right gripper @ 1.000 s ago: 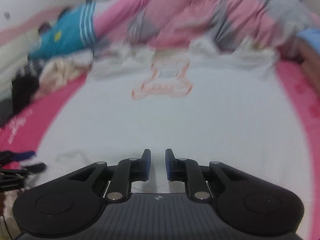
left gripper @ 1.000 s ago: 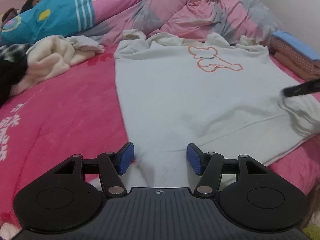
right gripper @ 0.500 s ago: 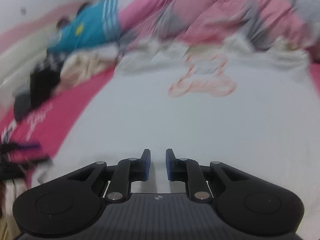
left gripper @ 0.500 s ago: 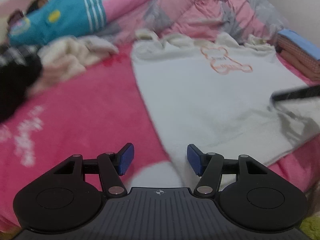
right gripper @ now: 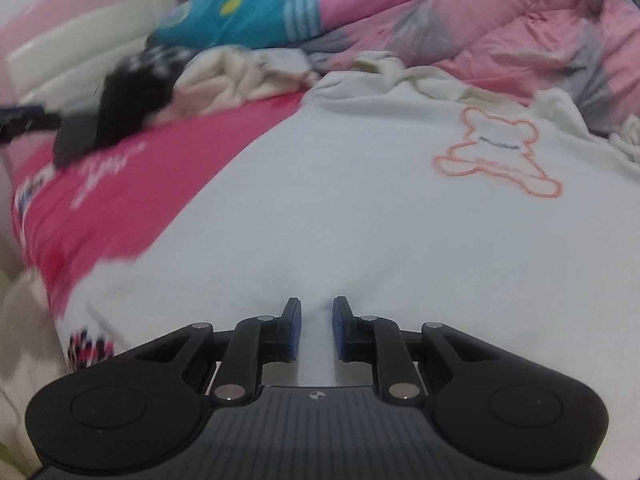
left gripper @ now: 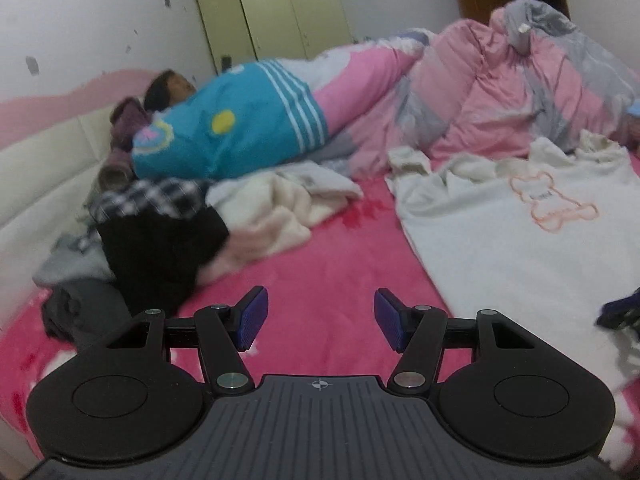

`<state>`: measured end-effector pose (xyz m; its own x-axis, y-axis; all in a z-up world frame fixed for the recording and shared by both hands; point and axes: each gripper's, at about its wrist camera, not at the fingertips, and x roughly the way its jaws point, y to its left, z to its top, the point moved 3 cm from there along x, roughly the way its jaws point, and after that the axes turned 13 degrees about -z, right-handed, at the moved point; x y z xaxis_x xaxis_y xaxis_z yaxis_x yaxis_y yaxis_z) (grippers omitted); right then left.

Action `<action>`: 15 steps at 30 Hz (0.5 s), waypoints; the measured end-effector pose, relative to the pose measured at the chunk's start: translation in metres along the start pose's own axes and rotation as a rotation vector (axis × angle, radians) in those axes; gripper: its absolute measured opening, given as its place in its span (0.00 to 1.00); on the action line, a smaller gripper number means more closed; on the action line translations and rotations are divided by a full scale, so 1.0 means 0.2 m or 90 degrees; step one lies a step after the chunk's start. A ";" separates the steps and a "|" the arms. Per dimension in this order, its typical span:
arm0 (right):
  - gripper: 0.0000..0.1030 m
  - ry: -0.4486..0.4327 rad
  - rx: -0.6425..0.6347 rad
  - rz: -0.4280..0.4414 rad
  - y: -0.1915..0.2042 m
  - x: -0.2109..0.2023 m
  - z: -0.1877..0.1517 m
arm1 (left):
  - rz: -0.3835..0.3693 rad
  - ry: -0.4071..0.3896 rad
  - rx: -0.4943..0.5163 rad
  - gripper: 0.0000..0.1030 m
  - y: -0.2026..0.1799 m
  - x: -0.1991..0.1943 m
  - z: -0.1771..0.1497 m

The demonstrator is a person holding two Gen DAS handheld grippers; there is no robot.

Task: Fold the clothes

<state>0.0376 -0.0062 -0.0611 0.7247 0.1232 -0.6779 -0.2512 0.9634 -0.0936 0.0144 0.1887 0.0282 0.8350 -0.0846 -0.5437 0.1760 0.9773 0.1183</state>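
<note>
A white sweatshirt point(left gripper: 520, 248) with an orange bear outline lies spread flat on the pink bed; it also shows in the right wrist view point(right gripper: 360, 200). My left gripper point(left gripper: 318, 318) is open and empty, over bare pink blanket to the left of the sweatshirt. My right gripper point(right gripper: 316, 328) is nearly closed, pinching the sweatshirt's near hem, with white fabric between the blue pads. The right gripper shows blurred at the right edge of the left wrist view point(left gripper: 620, 310).
A pile of unfolded clothes point(left gripper: 172, 232), black, checked and cream, lies to the left. A child in a blue top point(left gripper: 240, 128) lies at the back. A crumpled pink and grey duvet point(left gripper: 500, 92) fills the back right. The bed's edge is at the left point(right gripper: 36, 248).
My left gripper swung left off the sweatshirt's hem to over the bare pink blanket, still open. My right gripper stayed closed on the hem and shifted left with it.
</note>
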 end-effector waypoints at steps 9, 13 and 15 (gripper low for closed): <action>0.17 -0.047 -0.036 0.028 0.09 -0.10 0.02 | -0.054 0.065 -0.072 0.57 -0.07 0.08 -0.20; 0.17 -0.056 -0.049 0.043 0.15 -0.09 0.04 | -0.070 0.064 -0.063 0.57 -0.10 0.05 -0.22; 0.17 -0.064 -0.065 0.054 0.20 -0.10 0.04 | -0.083 0.066 -0.073 0.57 -0.09 0.05 -0.24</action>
<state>0.0177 0.0319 -0.0450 0.7572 0.2304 -0.6112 -0.3743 0.9199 -0.1170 -0.0057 0.1786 -0.0190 0.7494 -0.1974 -0.6320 0.2136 0.9756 -0.0514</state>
